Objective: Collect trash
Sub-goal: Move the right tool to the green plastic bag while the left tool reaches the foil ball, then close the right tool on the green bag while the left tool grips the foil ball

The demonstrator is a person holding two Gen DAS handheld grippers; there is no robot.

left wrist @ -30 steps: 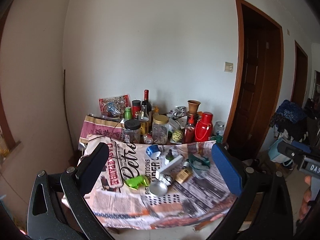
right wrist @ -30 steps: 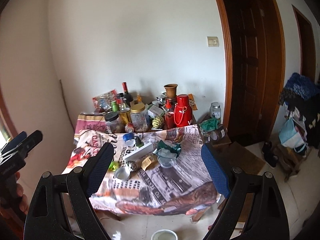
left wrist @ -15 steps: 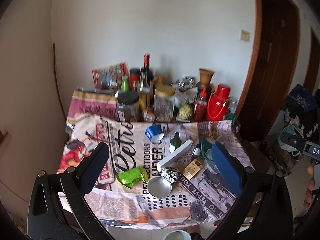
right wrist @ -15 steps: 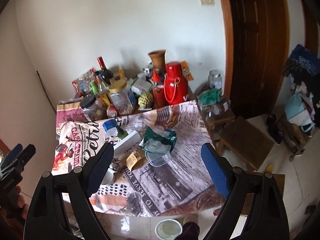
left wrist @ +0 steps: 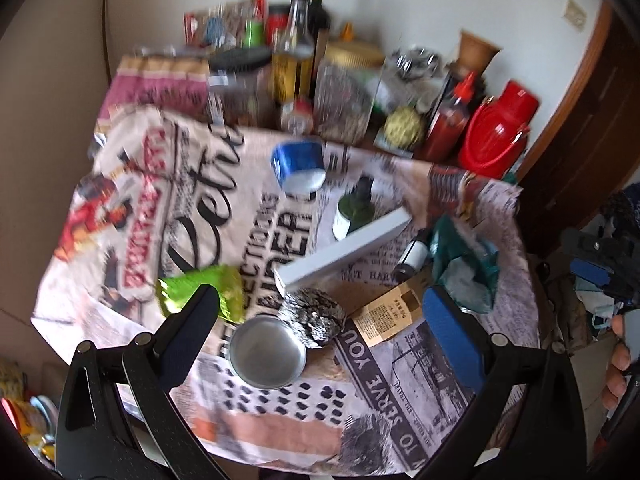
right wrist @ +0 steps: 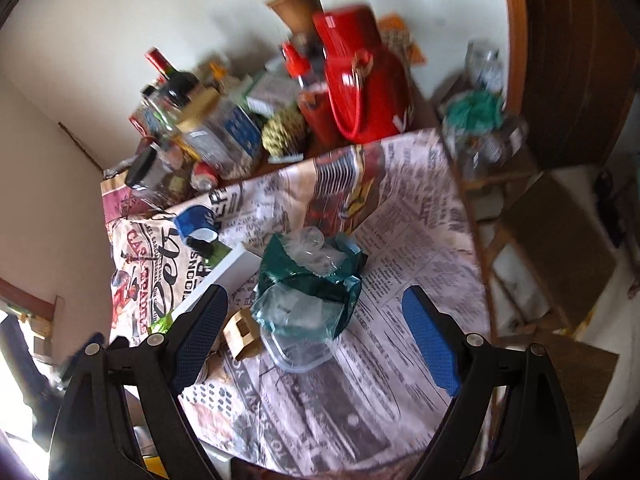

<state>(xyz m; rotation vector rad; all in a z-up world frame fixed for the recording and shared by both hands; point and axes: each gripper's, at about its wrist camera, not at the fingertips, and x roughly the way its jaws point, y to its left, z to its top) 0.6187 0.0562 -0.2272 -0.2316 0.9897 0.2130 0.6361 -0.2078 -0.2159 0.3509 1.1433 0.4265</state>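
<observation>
Both fingers of the left gripper (left wrist: 324, 324) are spread wide above the newspaper-print tablecloth (left wrist: 380, 408), framing a crumpled silver foil ball (left wrist: 314, 316) near the front edge. Right gripper (right wrist: 316, 320) fingers are likewise held wide over a crumpled teal plastic bag (right wrist: 308, 284) mid-table.

You have the metal cup (left wrist: 267, 356) at the near edge, the foil ball (left wrist: 314, 315) touching its far right, the long box (left wrist: 344, 252) behind, and jars and bottles (left wrist: 296, 68) along the far side.
</observation>
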